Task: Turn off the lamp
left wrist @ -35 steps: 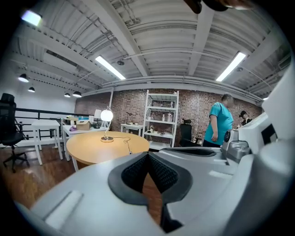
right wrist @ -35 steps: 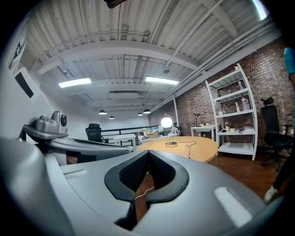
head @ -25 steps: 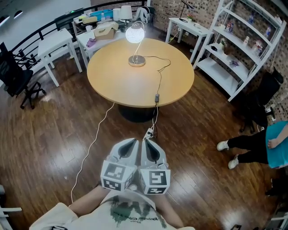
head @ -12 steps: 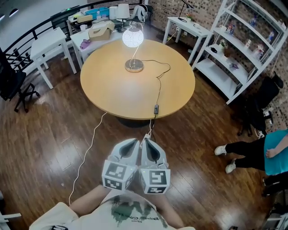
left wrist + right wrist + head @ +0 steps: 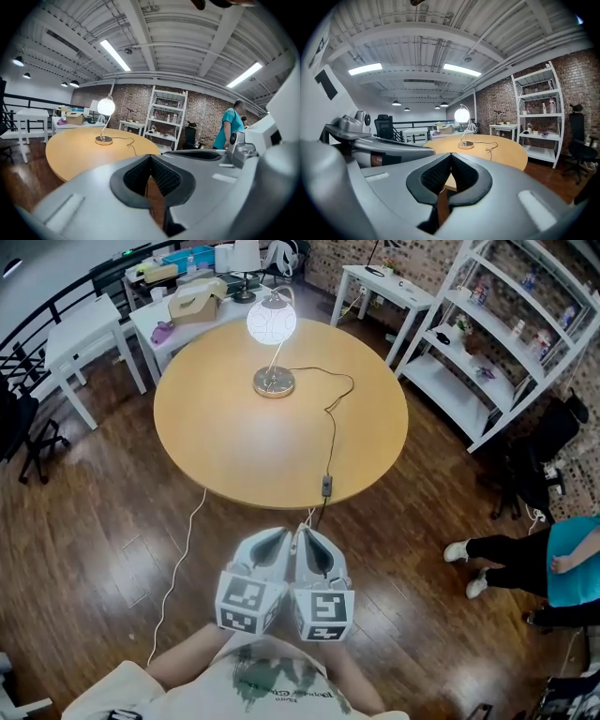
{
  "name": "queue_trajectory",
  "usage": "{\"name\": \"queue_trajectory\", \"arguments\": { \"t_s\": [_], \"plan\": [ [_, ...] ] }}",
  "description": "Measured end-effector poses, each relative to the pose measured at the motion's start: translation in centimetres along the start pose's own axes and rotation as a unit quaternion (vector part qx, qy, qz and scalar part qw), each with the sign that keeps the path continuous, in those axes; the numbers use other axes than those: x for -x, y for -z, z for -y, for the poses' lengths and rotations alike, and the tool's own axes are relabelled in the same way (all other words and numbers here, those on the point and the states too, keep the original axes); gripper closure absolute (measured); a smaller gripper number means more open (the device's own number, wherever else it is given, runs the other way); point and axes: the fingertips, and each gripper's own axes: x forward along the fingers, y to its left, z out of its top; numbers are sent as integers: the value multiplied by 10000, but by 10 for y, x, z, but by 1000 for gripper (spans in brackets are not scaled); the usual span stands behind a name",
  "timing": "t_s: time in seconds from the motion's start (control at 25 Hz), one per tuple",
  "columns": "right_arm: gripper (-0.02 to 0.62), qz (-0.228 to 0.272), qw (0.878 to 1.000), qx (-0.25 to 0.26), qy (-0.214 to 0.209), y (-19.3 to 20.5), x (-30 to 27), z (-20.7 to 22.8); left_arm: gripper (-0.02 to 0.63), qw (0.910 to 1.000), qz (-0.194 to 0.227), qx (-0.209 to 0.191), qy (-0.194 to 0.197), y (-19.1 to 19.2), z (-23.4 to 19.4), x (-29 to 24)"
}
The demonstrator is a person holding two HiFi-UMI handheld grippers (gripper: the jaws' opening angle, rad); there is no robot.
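Holding left gripper and right gripper side by side, touching, short of the round table; lamp lit.
Both pairs of jaws are pressed together on nothing, their dark ribbed pads meeting. The lamp stands on the far part of the smooth wooden tabletop, with a glowing globe shade, a thin curved stem and a round metal base. Its black cord crosses the top to an inline switch at the near edge. A cardboard box sits on a white side table; its contents are not discernible. White shelving carries small items.
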Motion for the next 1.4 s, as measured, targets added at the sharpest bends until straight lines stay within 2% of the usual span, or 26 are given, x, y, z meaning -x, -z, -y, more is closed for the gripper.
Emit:
{"name": "queue_trajectory", "arguments": {
  "t_s": [0.72, 1.04, 1.4],
  "plan": [
    [595, -396, 9973, -45, 616, 10, -91, 28, 611, 9988, -361, 190, 263, -6, -74, -73],
    [595, -599, 9946, -112, 845, 33, -108, 55, 611, 9968, -538, 280, 521, 9, -75, -89],
    [595, -920, 9910, -38, 969, 59, -130, 96, 611, 9966, -528, 312, 558, 4, -73, -114]
  ]
}}
